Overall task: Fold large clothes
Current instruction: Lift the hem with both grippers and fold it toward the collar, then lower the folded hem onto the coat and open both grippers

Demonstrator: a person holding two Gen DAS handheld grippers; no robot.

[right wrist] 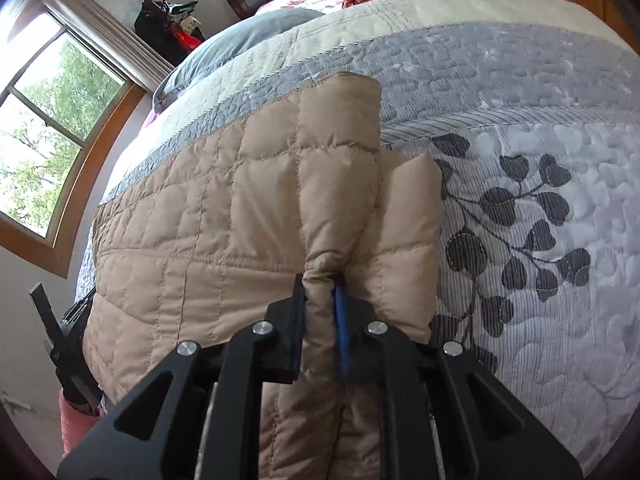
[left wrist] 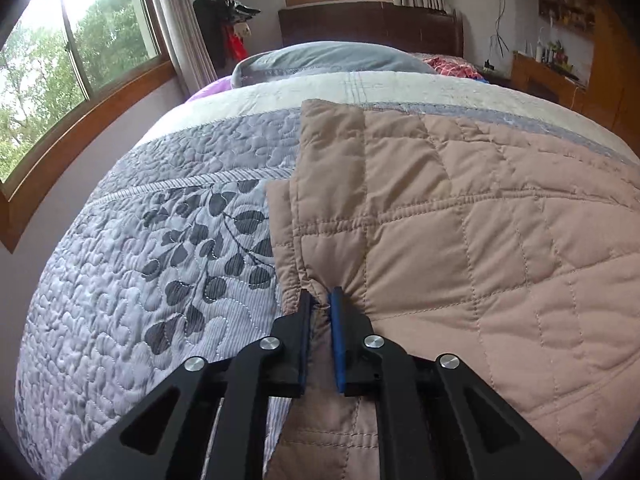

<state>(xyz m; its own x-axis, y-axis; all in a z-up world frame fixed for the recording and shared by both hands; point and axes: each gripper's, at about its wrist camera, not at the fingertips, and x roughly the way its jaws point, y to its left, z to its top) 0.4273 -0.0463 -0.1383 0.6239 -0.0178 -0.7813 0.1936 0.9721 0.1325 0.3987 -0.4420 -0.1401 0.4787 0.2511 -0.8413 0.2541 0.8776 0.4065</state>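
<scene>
Item: tan quilted garment, lying across the grey bedspread, filling frame centre. I am clamping my left gripper and right gripper on its bunched edges.

Right gripper pinching quilted jacket

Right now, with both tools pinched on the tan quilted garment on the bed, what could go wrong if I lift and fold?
1. The left tool holds only a small pucker near the edge of the tan quilted garment; that slick fabric may slip out.
2. The right tool pinches a bunched fold beside a loose flap, so layers could separate and fold unevenly.
3. The garment could drag across the textured bedspread.
</scene>
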